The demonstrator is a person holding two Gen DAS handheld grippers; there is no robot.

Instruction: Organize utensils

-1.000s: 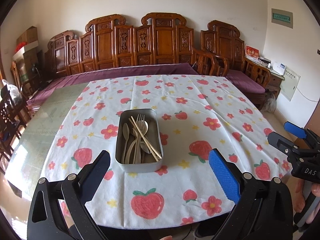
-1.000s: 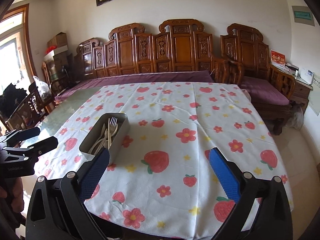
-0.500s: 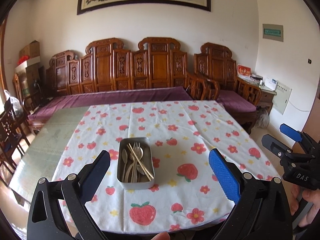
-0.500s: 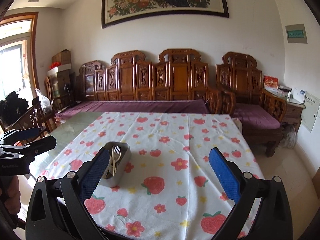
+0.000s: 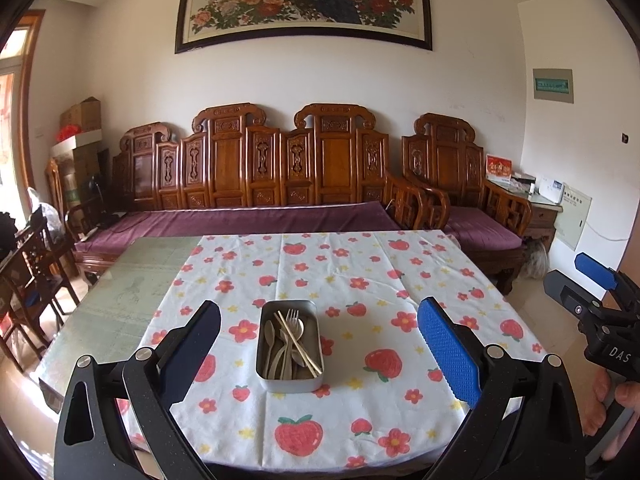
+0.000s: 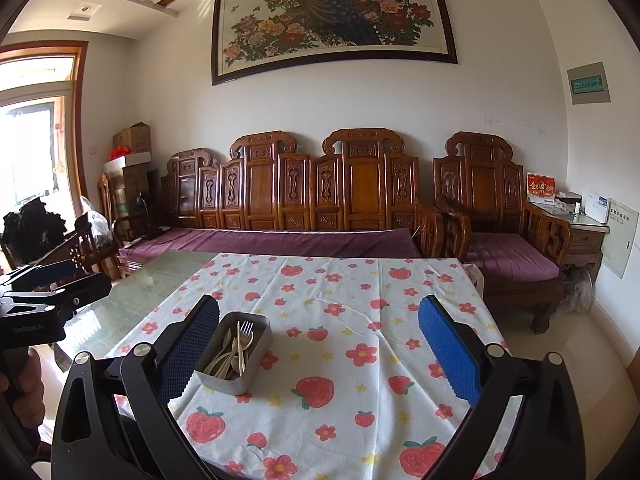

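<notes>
Currently metal tin point(image 5: 290, 346) sits toward near edge of surface point(image 5: 360, 280), on strawberry cloth point(image 5: 400, 400), holding fork, spoons, chopsticks point(image 5: 298, 338) jumbled together. Left claw point(image 5: 320, 344) wide, empty; right claw point(image 6: 320, 344) wide, empty, both raised off surface. Fits utensils gathered or awaiting sorting. Any pick: approach from above, pinch single handle, avoid crossed chopsticks.

left wrist: faces table point(image 5: 120, 304) | right wrist: same, rightward | shared: tin point(image 5: 290, 346)
</notes>
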